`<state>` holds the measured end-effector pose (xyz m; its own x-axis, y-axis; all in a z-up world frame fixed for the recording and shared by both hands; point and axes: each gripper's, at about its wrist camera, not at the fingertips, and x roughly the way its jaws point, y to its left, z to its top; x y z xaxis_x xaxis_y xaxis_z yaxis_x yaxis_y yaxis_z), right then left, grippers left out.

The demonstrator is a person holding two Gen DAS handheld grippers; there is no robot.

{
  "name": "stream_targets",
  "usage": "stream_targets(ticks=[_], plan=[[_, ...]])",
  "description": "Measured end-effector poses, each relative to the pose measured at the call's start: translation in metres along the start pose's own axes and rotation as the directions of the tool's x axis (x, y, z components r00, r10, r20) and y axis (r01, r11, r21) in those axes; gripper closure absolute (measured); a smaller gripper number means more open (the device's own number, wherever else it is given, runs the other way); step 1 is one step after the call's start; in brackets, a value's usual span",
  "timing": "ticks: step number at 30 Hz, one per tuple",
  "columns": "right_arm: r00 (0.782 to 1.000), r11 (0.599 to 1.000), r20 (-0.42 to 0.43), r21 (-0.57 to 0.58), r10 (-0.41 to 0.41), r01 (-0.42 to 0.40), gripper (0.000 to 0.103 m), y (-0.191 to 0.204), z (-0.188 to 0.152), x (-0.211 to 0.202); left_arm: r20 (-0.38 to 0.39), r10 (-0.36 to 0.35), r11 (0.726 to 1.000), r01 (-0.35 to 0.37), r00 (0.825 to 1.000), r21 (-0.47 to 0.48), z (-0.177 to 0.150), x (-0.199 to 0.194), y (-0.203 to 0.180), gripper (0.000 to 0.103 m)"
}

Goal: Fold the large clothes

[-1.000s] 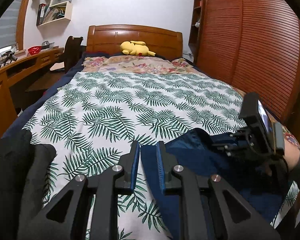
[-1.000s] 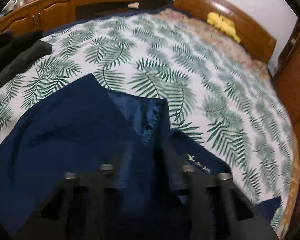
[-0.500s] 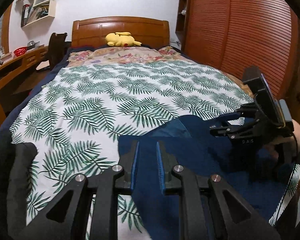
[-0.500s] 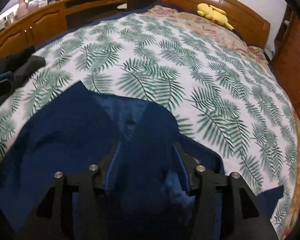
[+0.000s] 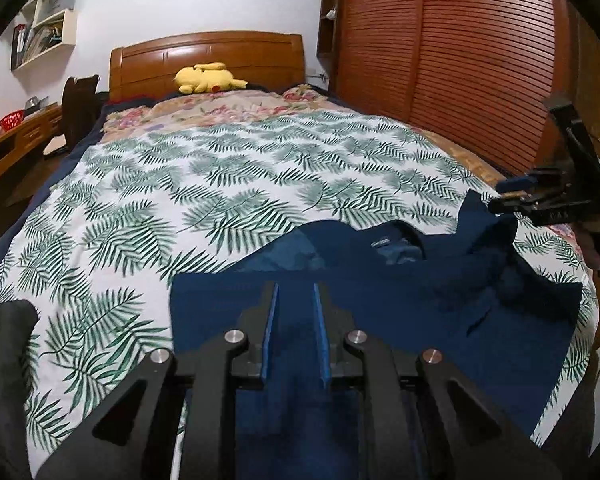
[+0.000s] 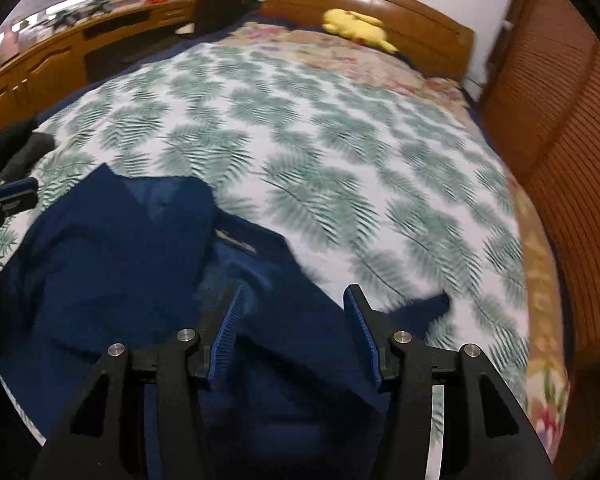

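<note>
A navy garment (image 5: pixel 380 304) lies spread across the near end of the bed, its collar and label facing up. In the left wrist view my left gripper (image 5: pixel 295 294) is low over it with the jaws nearly together. They are shut on the straight near edge of the cloth. My right gripper (image 6: pixel 295 292) stands open above the garment (image 6: pixel 120 260), and the cloth lies loose below its blue pads without touching them. The left wrist view shows the right gripper (image 5: pixel 500 194) raised over the garment's far right corner, held by a hand (image 5: pixel 598 240).
The bed has a leaf-print bedspread (image 5: pixel 220 184), and a yellow plush toy (image 5: pixel 208 78) lies by the wooden headboard. A black garment (image 5: pixel 8 344) lies at the near left. A slatted wardrobe (image 5: pixel 460 60) runs along the right side and a wooden desk (image 6: pixel 60 60) along the left.
My right gripper opened, let go of the navy cloth, then rose and drew off to the right. My left gripper moved right, still holding the cloth edge.
</note>
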<state>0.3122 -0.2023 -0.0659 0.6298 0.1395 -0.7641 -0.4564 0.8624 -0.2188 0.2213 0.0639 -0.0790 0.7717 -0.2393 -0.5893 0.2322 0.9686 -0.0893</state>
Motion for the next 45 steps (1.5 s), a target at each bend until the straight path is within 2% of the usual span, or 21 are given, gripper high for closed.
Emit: stream_targets(ticks=[7, 14, 15, 16, 18, 21, 26, 30, 32, 33, 34, 35, 36, 37, 41, 45], plan=[[0.999, 0.997, -0.05, 0.079, -0.003, 0.007, 0.05, -0.022, -0.031, 0.004, 0.013, -0.019, 1.0, 0.019, 1.0, 0.012, 0.002, 0.004, -0.023, 0.088], [0.996, 0.999, -0.09, 0.04, 0.004, 0.0, 0.051, -0.019, -0.042, 0.02, -0.01, -0.022, 0.999, 0.022, 1.0, 0.027, -0.003, 0.008, -0.028, 0.088], [0.996, 1.0, -0.091, 0.013, 0.009, -0.008, 0.072, -0.017, -0.04, 0.022, -0.01, -0.022, 0.999, 0.022, 1.0, 0.023, -0.004, 0.008, -0.027, 0.088], [0.995, 1.0, -0.099, -0.013, 0.008, -0.009, 0.098, -0.014, -0.037, 0.026, -0.01, -0.022, 1.0, 0.022, 1.0, 0.019, -0.004, 0.008, -0.026, 0.088], [0.995, 0.997, -0.096, -0.071, -0.016, 0.009, 0.099, -0.008, -0.025, 0.033, -0.008, -0.02, 1.0, 0.02, 1.0, 0.009, -0.004, 0.007, -0.022, 0.088], [0.999, 0.993, -0.043, -0.113, -0.032, 0.027, 0.1, 0.003, 0.007, 0.039, -0.002, -0.011, 1.0, 0.011, 1.0, -0.004, -0.004, 0.005, -0.017, 0.088], [0.999, 0.978, 0.051, -0.207, -0.016, 0.027, 0.1, 0.042, 0.064, 0.053, 0.006, 0.01, 0.999, -0.01, 1.0, -0.032, -0.004, -0.001, 0.0, 0.088], [0.996, 0.96, 0.085, -0.281, 0.01, 0.015, 0.1, 0.075, 0.087, 0.073, 0.005, 0.03, 0.998, -0.029, 1.0, -0.046, -0.007, -0.004, 0.013, 0.088], [0.997, 0.958, 0.075, -0.284, -0.006, 0.027, 0.099, 0.084, 0.093, 0.086, 0.001, 0.038, 0.998, -0.038, 0.999, -0.053, -0.009, -0.004, 0.019, 0.088], [0.998, 0.963, 0.059, -0.267, -0.022, 0.037, 0.09, 0.085, 0.096, 0.093, -0.003, 0.042, 0.997, -0.042, 0.999, -0.06, -0.01, -0.005, 0.022, 0.088], [0.998, 0.967, 0.052, -0.251, -0.03, 0.042, 0.076, 0.086, 0.098, 0.096, -0.003, 0.045, 0.997, -0.045, 0.999, -0.064, -0.01, -0.005, 0.025, 0.088], [0.998, 0.973, 0.057, -0.229, -0.027, 0.039, 0.068, 0.084, 0.099, 0.097, -0.004, 0.047, 0.997, -0.047, 0.999, -0.068, -0.011, -0.005, 0.027, 0.088], [0.997, 0.975, 0.068, -0.217, -0.023, 0.037, 0.056, 0.084, 0.099, 0.095, -0.005, 0.05, 0.996, -0.05, 0.999, -0.073, -0.011, -0.006, 0.03, 0.088], [0.997, 0.978, 0.079, -0.206, -0.019, 0.035, 0.051, 0.084, 0.099, 0.092, -0.005, 0.05, 0.996, -0.05, 0.999, -0.076, -0.012, -0.007, 0.032, 0.088], [0.997, 0.987, 0.069, -0.159, 0.023, -0.012, 0.049, 0.084, 0.094, 0.084, -0.004, 0.054, 0.995, -0.054, 0.999, -0.084, -0.014, -0.008, 0.036, 0.088], [0.993, 0.982, 0.026, -0.149, 0.116, -0.111, 0.049, 0.099, 0.081, 0.085, -0.003, 0.052, 0.995, -0.053, 0.999, -0.088, -0.013, -0.007, 0.037, 0.088]])
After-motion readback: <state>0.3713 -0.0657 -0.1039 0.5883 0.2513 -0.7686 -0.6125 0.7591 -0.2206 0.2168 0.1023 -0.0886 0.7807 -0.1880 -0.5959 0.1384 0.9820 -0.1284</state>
